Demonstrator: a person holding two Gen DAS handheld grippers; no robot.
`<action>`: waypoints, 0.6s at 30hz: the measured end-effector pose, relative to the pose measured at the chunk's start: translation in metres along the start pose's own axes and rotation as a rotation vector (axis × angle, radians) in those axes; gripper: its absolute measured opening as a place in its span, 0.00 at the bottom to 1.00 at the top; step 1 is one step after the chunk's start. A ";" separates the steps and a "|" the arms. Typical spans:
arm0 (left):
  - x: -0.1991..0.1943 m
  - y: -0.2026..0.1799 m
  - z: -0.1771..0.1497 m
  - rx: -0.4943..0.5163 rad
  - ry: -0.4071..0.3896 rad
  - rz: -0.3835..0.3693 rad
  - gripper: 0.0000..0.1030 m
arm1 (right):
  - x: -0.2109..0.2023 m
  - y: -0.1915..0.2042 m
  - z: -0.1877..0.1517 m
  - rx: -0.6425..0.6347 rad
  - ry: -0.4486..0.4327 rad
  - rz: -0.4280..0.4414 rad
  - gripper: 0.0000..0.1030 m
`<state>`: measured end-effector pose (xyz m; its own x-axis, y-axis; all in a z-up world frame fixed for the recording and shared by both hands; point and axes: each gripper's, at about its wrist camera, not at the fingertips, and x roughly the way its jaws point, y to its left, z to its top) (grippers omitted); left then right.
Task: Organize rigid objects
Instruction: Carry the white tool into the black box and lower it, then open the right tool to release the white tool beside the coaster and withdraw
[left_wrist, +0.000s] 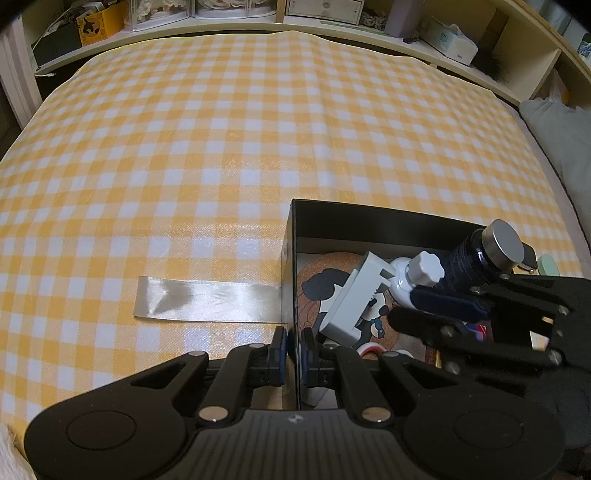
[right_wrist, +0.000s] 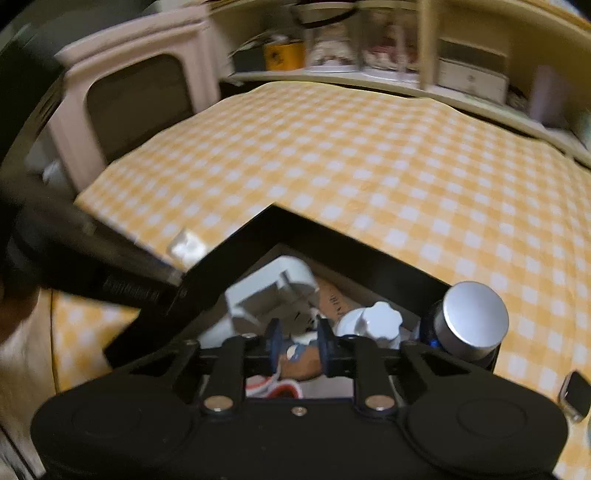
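Left gripper (left_wrist: 293, 350) clamps the black box (left_wrist: 369, 218) wall; only the right wrist view shows right gripper (right_wrist: 298, 341) slightly parted, empty

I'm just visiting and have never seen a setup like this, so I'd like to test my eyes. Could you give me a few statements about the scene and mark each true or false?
1. The left gripper is clamped on the wall of the black box. True.
2. The tablecloth is blue and striped. False: it is yellow and white checked.
3. A strip of clear tape lies on the cloth beside the box. True.
4. The box is empty. False: it holds a cork coaster, a grey plastic piece and more.
5. The right gripper grips the silver-capped bottle. False: nothing is between its fingers.
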<state>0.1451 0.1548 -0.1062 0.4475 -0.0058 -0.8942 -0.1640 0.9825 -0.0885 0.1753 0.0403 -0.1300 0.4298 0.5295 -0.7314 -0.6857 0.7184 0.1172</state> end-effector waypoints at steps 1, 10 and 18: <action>0.000 0.000 0.000 0.000 0.000 0.000 0.07 | 0.004 -0.003 0.002 0.034 0.004 0.003 0.20; 0.000 0.000 0.001 -0.007 0.002 -0.005 0.06 | 0.045 -0.010 -0.001 0.336 0.020 0.066 0.17; 0.000 0.000 0.001 -0.008 0.002 -0.007 0.06 | 0.025 -0.021 0.015 0.413 -0.054 0.105 0.17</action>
<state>0.1460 0.1553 -0.1055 0.4470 -0.0128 -0.8944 -0.1682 0.9808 -0.0982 0.2095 0.0454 -0.1408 0.4079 0.6246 -0.6659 -0.4391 0.7737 0.4568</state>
